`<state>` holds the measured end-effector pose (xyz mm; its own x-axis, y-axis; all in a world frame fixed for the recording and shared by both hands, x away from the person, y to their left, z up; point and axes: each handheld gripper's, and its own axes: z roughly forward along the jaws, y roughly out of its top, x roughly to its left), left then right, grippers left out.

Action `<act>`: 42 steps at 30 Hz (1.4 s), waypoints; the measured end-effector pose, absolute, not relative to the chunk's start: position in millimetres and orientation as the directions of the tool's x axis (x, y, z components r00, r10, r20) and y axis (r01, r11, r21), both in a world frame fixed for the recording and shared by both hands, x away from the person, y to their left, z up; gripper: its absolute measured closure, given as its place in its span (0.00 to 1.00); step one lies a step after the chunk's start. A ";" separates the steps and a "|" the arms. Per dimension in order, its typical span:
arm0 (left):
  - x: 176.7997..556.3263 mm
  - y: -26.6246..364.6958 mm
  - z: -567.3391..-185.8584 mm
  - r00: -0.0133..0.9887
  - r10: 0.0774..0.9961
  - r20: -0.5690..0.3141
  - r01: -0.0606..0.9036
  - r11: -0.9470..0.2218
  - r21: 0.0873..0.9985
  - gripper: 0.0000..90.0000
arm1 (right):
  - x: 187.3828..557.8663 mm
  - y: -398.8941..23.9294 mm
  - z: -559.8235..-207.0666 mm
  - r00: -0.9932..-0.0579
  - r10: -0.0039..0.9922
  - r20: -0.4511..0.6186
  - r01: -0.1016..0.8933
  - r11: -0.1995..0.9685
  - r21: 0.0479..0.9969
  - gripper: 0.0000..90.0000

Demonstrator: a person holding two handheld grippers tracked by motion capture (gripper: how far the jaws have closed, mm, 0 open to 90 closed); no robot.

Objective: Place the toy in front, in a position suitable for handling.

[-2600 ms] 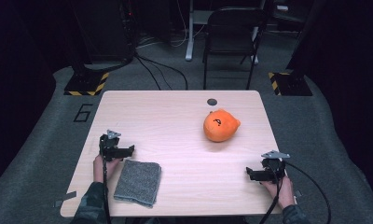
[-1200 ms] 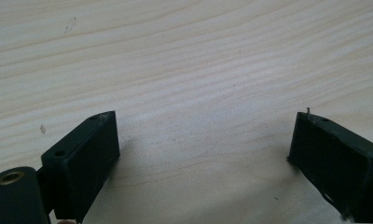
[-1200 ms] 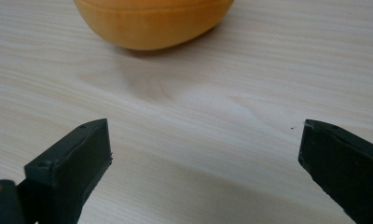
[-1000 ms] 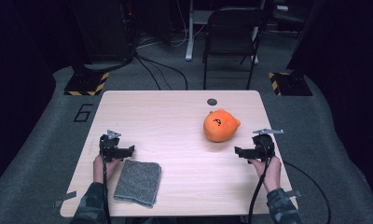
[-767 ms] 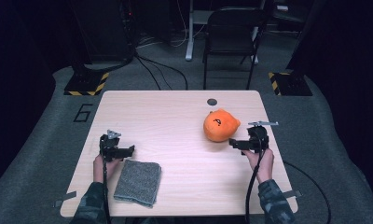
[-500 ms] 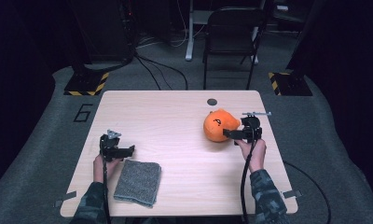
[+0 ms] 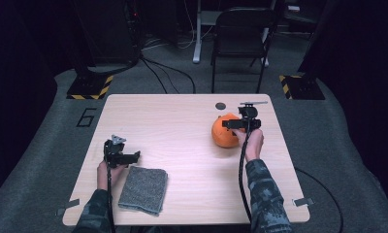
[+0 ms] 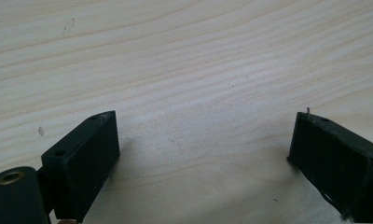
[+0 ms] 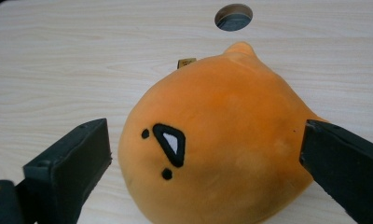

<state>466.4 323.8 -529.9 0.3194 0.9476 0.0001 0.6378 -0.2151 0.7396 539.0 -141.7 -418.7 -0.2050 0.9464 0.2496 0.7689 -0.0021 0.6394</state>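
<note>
Orange plush (image 9: 222, 140), ear toward table hole (image 9: 233, 17)

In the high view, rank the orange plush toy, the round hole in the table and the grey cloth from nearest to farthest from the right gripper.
1. Orange plush toy: right at the right gripper, between its open jaws.
2. Round hole: just beyond the toy, near the table's far edge.
3. Grey cloth: far across the table, at the near left beside the left gripper.
</note>
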 end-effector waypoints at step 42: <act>467.4 323.8 -530.0 0.326 0.945 0.003 0.634 -0.221 0.741 0.09 | 532.2 -138.2 -407.0 -0.386 0.921 0.057 0.637 0.221 0.738 0.82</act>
